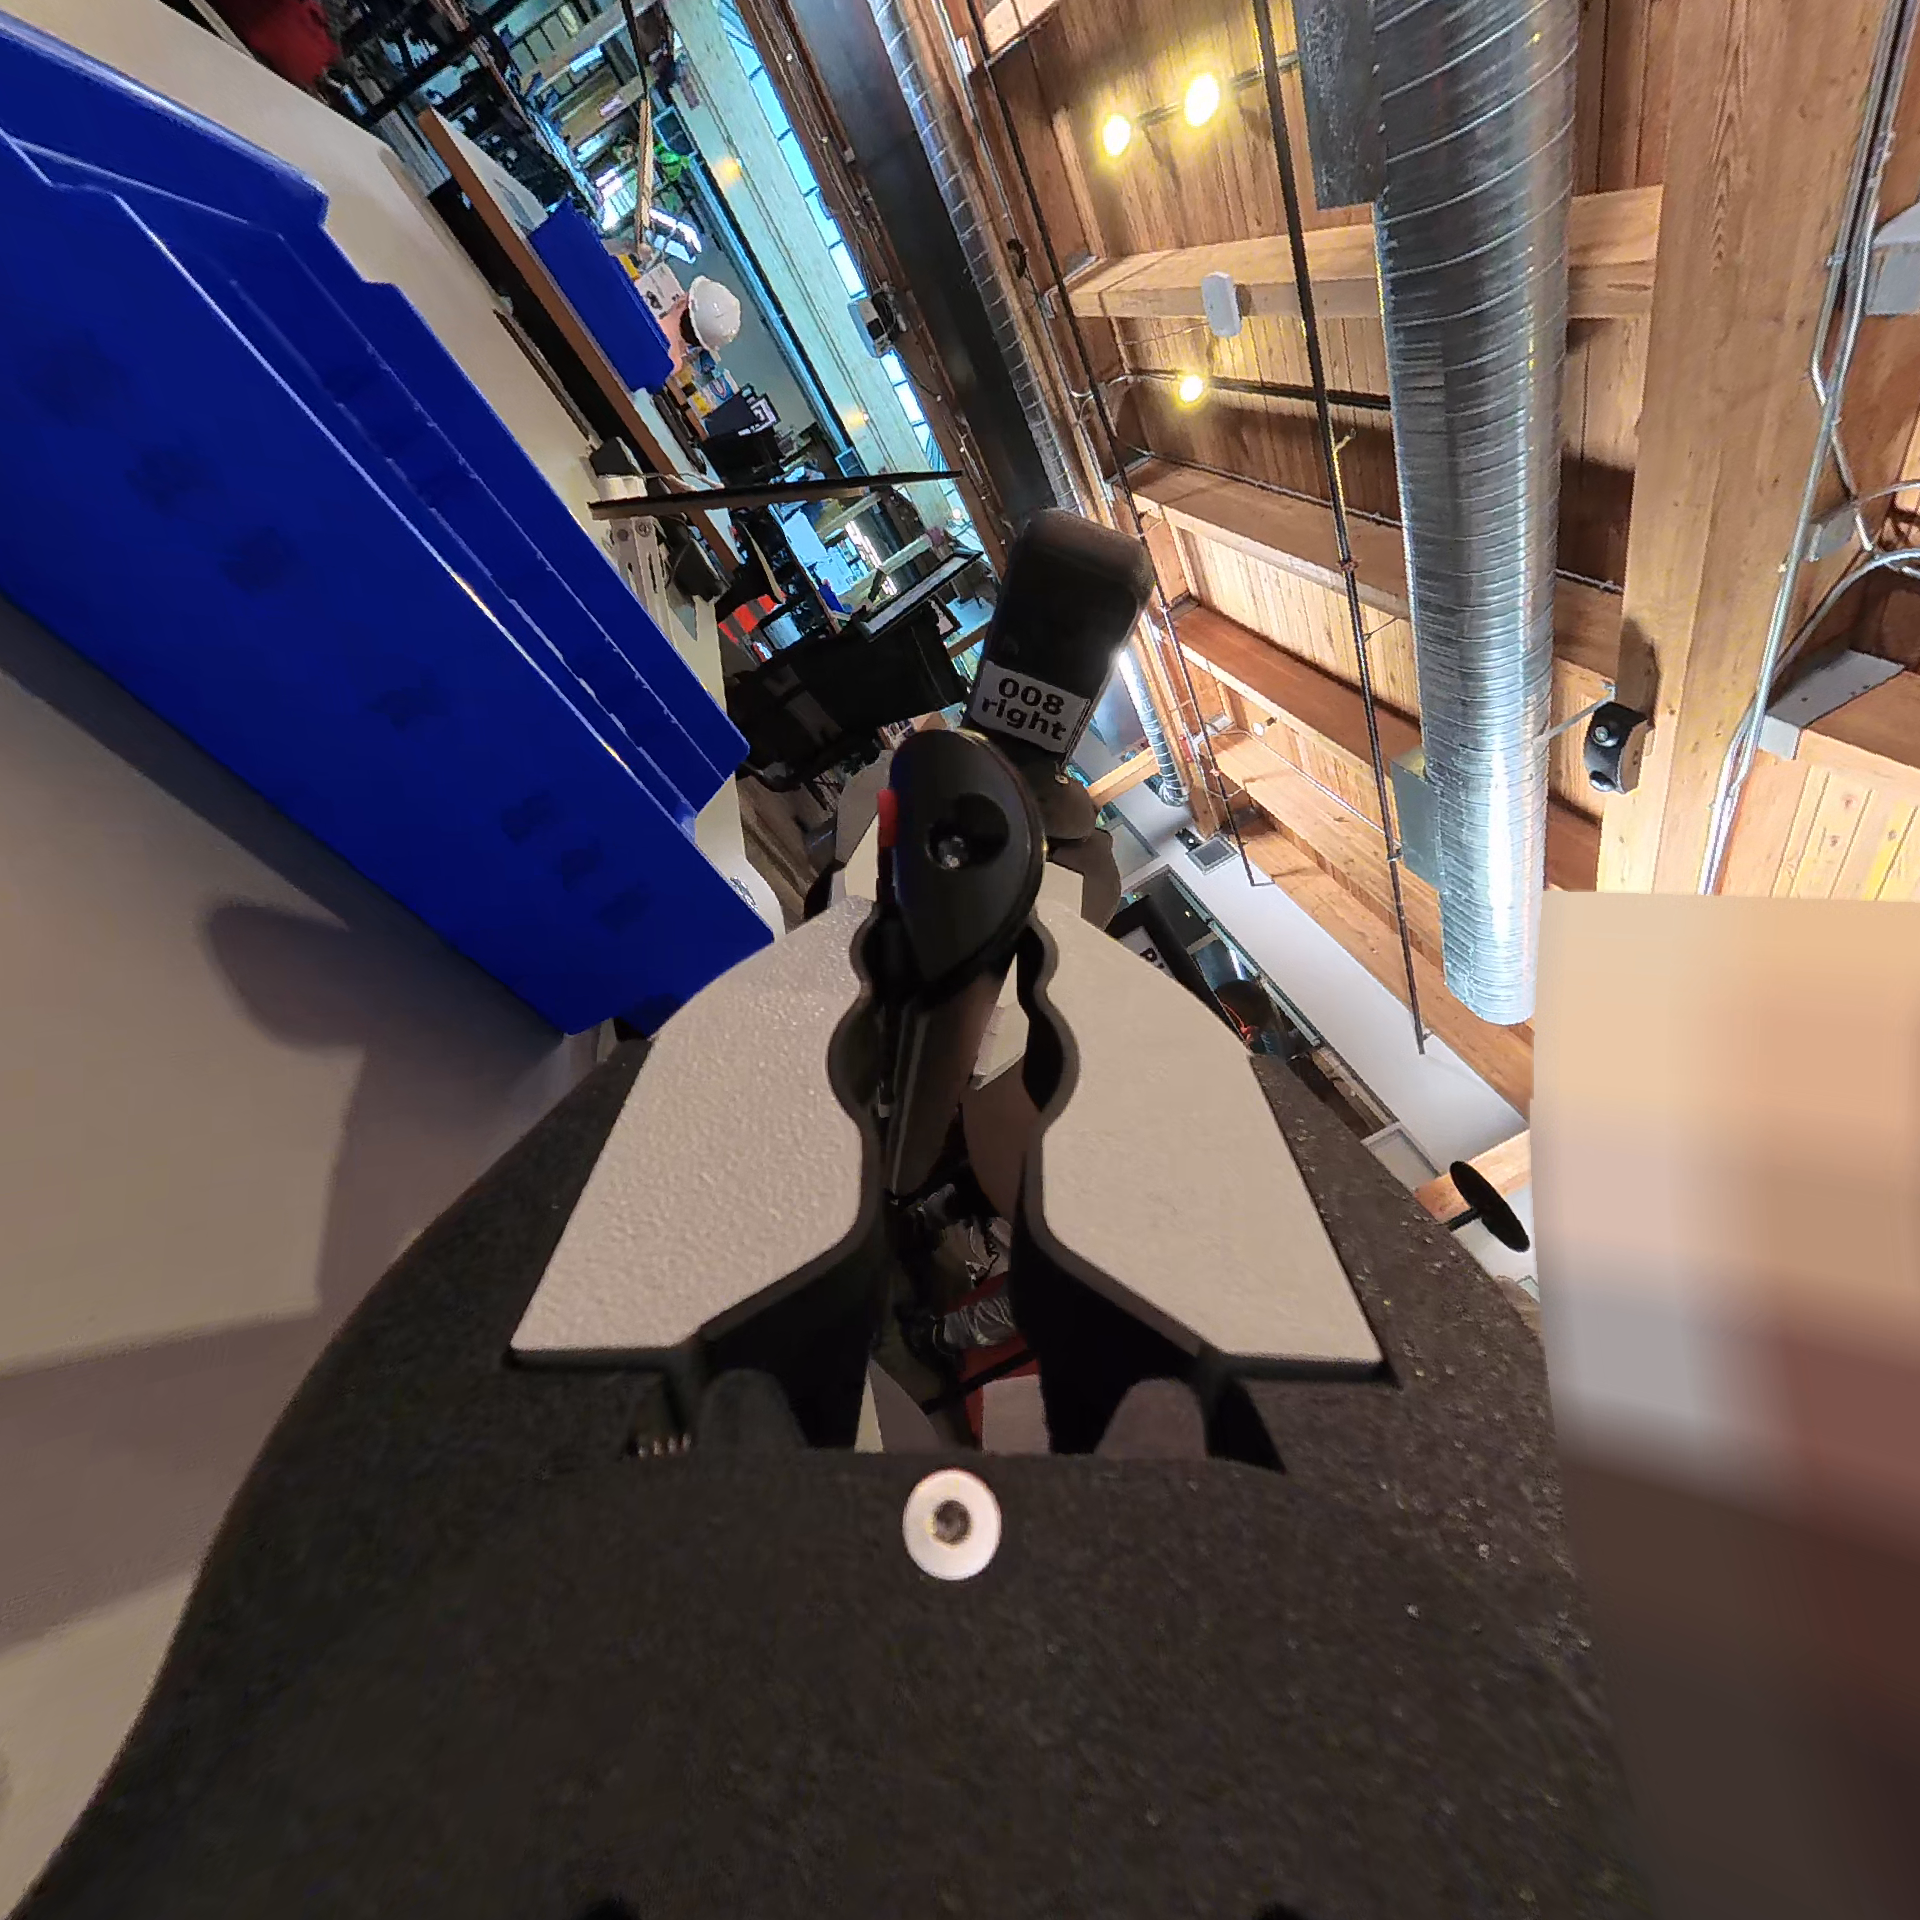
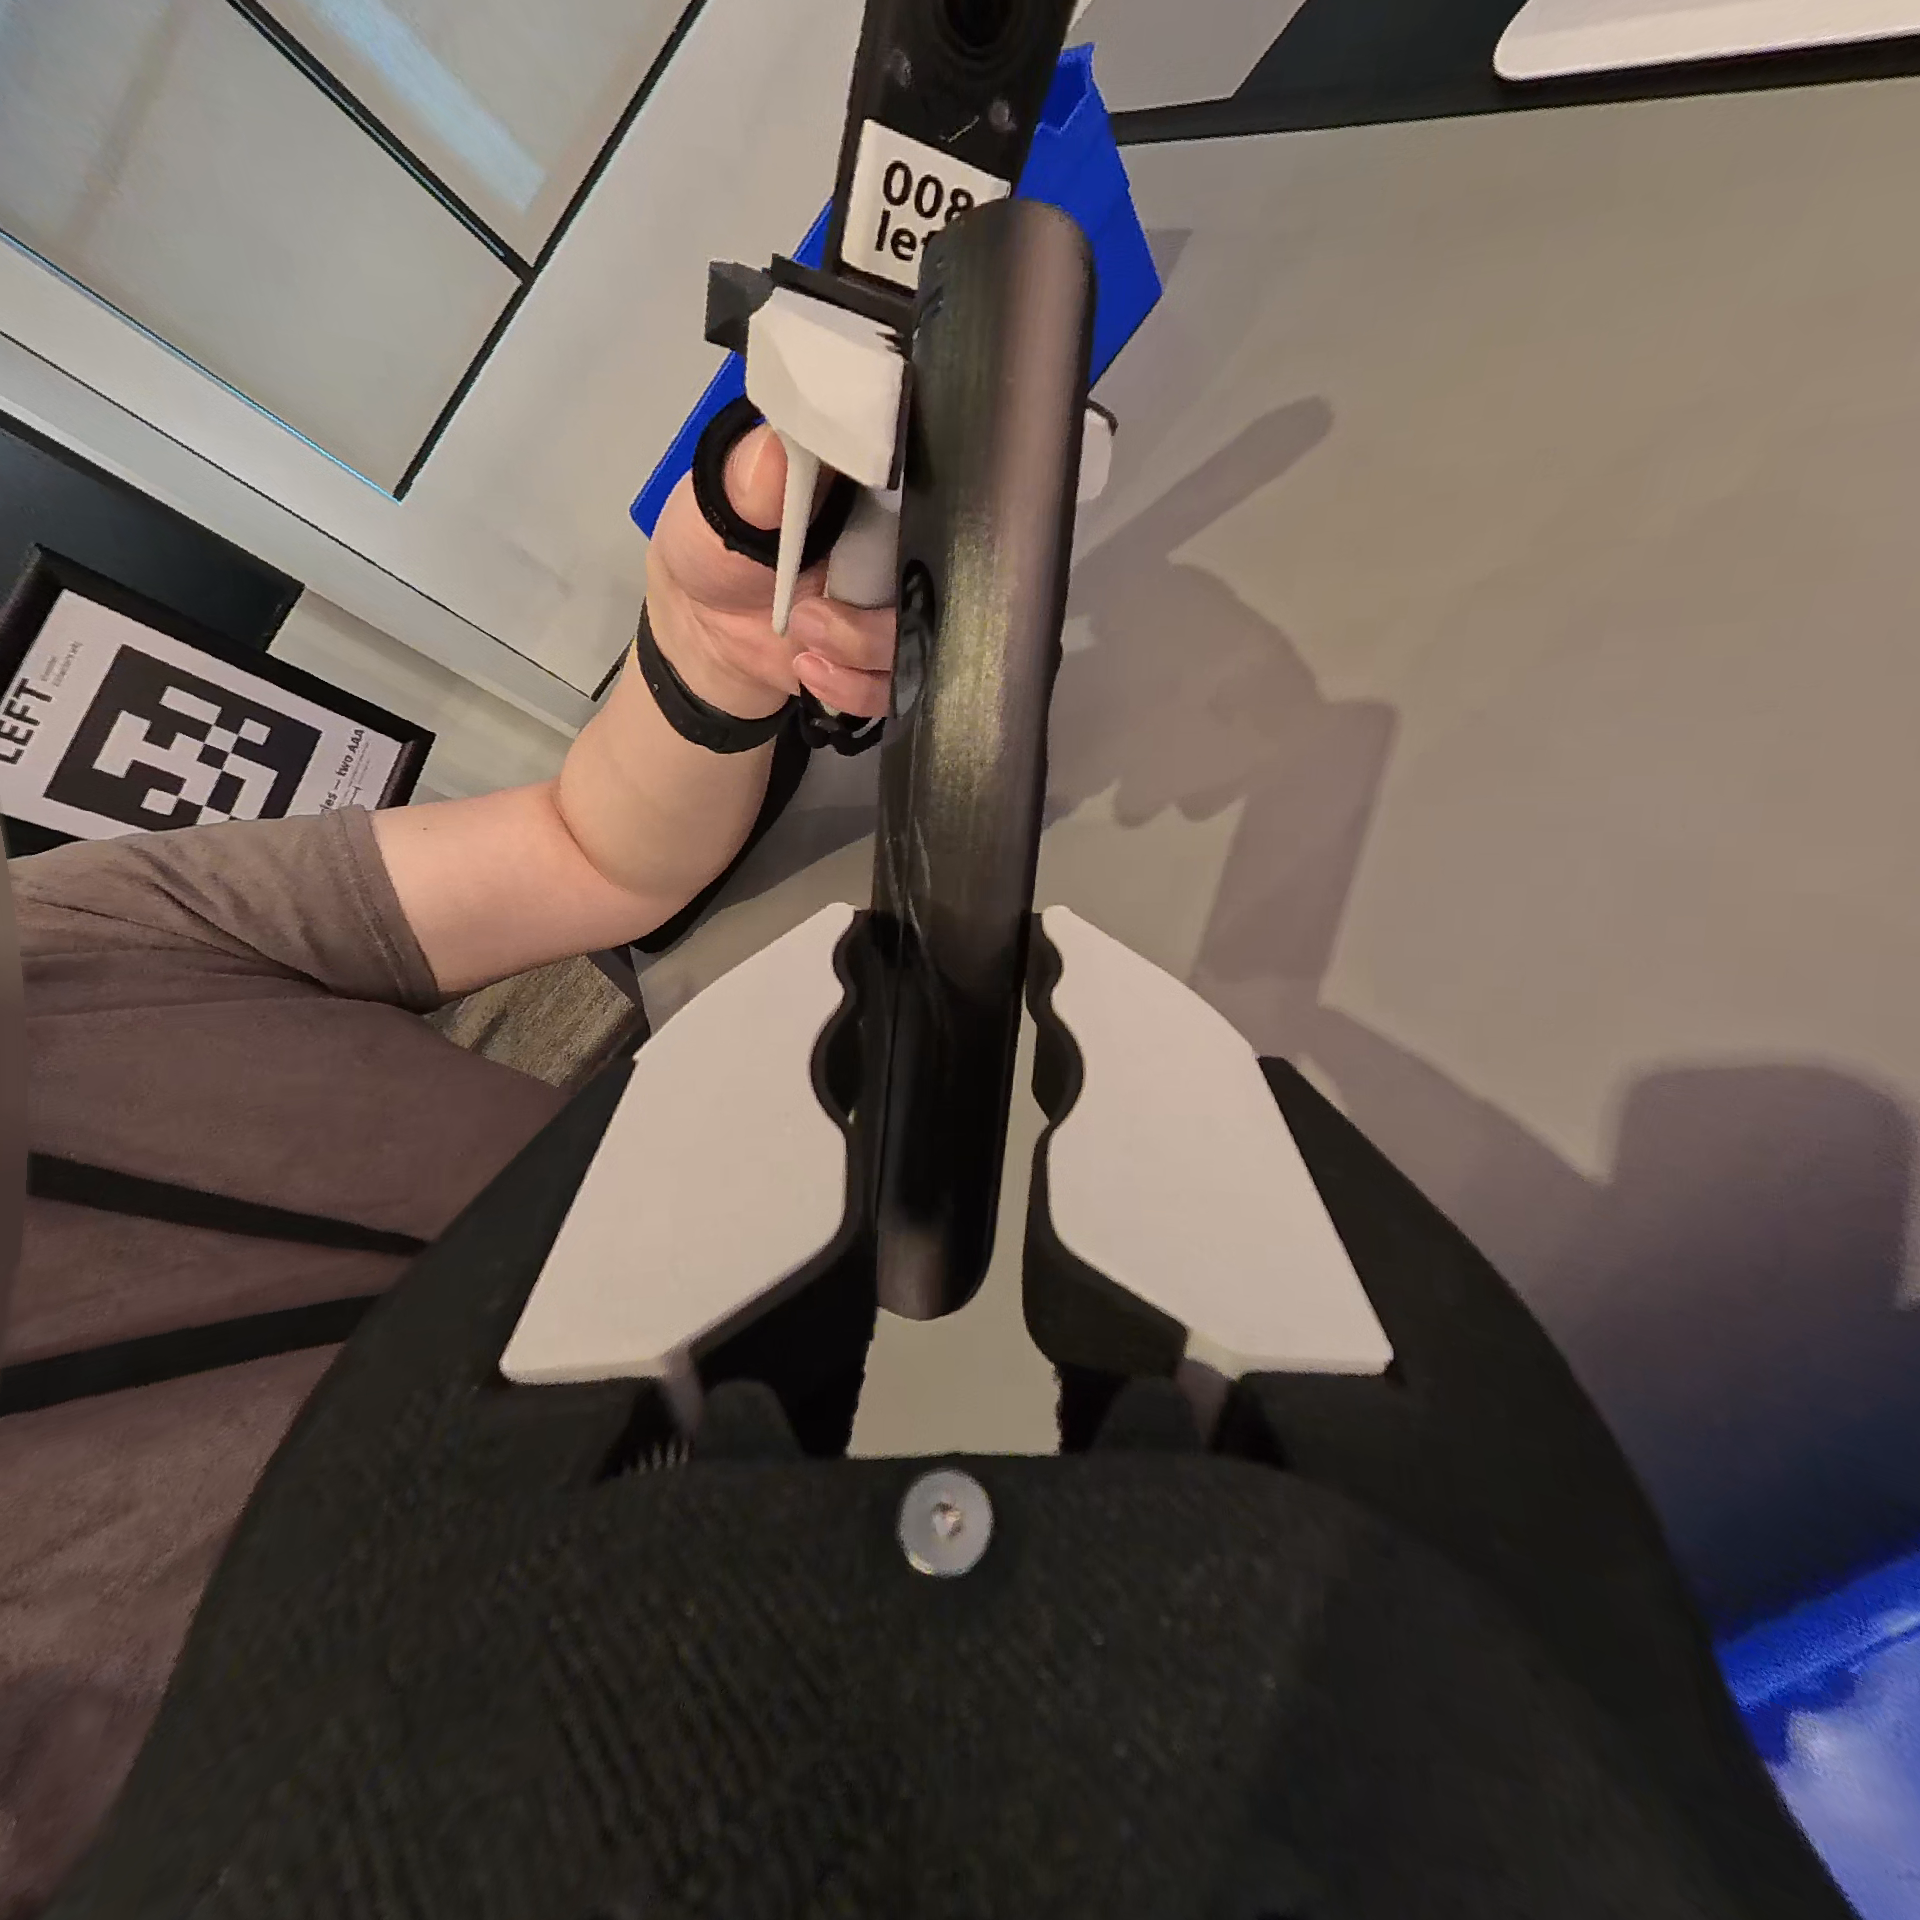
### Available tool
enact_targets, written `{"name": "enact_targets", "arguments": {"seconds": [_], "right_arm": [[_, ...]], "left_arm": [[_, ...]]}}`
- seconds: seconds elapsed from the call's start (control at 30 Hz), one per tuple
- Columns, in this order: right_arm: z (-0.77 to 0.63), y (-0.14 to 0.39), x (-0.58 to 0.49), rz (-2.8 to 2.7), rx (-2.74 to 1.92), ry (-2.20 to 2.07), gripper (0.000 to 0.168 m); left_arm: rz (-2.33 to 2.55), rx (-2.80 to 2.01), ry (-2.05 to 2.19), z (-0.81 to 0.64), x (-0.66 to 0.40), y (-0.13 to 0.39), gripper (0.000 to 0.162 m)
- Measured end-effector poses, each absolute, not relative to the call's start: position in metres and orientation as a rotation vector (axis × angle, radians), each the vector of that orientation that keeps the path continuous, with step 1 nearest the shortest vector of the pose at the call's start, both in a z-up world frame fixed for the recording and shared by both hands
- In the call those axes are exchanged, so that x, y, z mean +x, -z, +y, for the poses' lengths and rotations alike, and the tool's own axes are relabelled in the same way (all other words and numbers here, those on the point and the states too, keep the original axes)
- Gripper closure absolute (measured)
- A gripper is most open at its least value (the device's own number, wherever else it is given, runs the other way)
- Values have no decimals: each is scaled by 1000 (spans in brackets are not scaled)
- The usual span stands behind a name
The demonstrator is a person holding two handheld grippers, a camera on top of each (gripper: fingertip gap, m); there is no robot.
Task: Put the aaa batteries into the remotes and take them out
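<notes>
Currently: one remote held between both grippers, in the air, no battery in sight.

Right gripper is closed narrow on the lower part of a long, slim black plastic remote with rounded ends, which runs up the centre of the right wrist view. Left gripper grips the same remote end-on at centre frame; there only its rounded black end, a red button and a screw recess show. Judgement: step in hand is turning or steadying the remote to reach its battery cover; whether that cover is on or off cannot be told. Next move calls for one gripper holding firm while the other lets go and works the cover. Blue plastic bin fills the upper left above the pale grey surface.
</notes>
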State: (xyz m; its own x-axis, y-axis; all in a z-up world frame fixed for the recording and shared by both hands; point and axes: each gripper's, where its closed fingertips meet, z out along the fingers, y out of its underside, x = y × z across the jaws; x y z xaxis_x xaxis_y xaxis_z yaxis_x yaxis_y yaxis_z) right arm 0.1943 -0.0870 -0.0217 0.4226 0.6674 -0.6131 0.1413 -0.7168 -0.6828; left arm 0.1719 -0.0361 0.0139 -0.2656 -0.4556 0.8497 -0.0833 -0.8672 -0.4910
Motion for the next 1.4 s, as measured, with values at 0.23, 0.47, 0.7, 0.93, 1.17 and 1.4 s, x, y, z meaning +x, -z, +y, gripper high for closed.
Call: {"name": "enact_targets", "arguments": {"seconds": [0.23,0.47,0.7,0.93,1.17,1.4], "right_arm": [[-87,21,196,-661,-2136,-1280,140],[-83,22,195,-566,-2139,-1328,141],[-77,17,193,-517,-2063,-1383,139],[-64,9,202,-478,-1952,-1285,122],[-75,-28,233,-397,-1585,-1190,114],[-114,-47,237,-821,-1284,-348,167]], "left_arm": [[672,-1726,2218,-37,173,-14,139],[664,-1724,2193,-34,173,-12,139],[548,-1722,2232,-27,174,-12,139],[392,-1698,2312,-10,165,-10,140],[263,-1616,2279,18,138,-24,140],[244,-1591,2250,23,127,-33,140]]}}
